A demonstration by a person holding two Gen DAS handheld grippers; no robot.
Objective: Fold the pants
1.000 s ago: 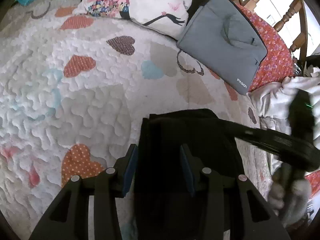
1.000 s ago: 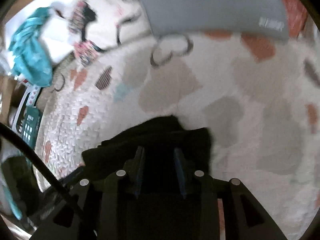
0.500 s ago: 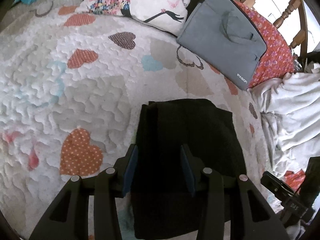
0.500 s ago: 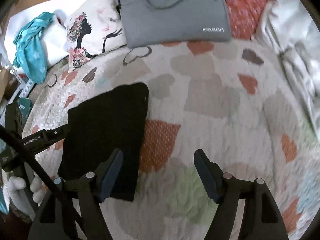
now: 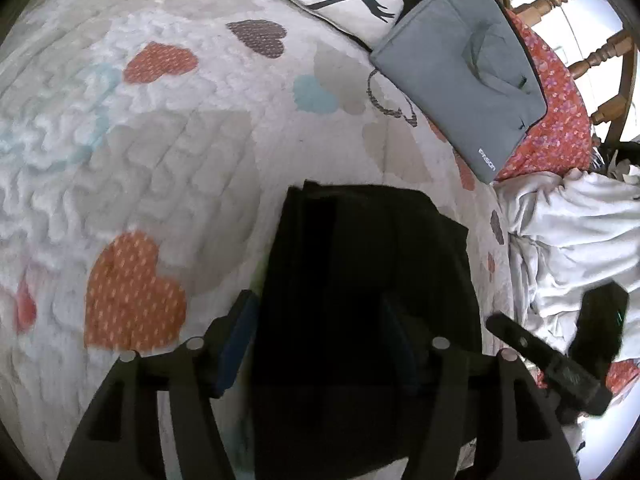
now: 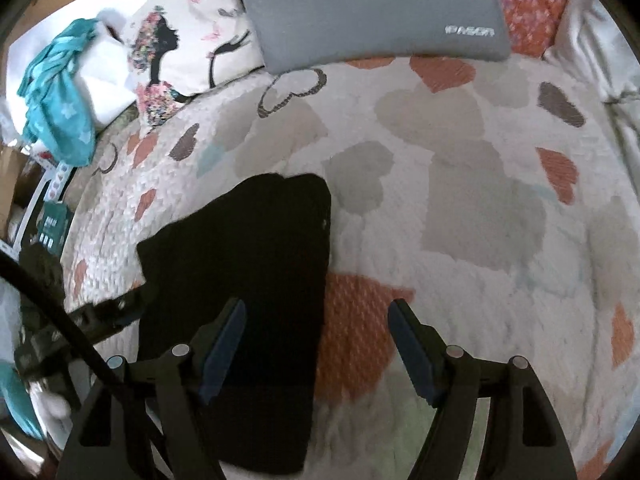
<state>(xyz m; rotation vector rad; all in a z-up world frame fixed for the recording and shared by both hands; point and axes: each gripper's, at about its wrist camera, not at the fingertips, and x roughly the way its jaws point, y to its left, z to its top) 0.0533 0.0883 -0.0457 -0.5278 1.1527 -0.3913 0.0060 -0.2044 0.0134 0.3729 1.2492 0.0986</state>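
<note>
The black pants (image 5: 368,280) lie folded into a flat rectangle on the heart-patterned quilt (image 5: 160,160); they also show in the right wrist view (image 6: 244,280). My left gripper (image 5: 320,340) hovers over the near part of the pants with its jaws wide apart and nothing between them. My right gripper (image 6: 316,344) is open and empty, above the right edge of the pants and the quilt (image 6: 460,208). The left gripper's body shows at the left edge of the right wrist view (image 6: 92,320).
A grey laptop bag (image 5: 464,68) lies at the far side on a red floral cloth (image 5: 560,120). A printed pillow (image 6: 188,44) and a teal cloth (image 6: 60,96) lie far left. Crumpled white bedding (image 5: 572,240) lies to the right. A wooden chair (image 5: 592,52) stands behind.
My right gripper let go of the pants, opened wide and drew back to the right. My left gripper opened wider and moved a little closer over the folded pants.
</note>
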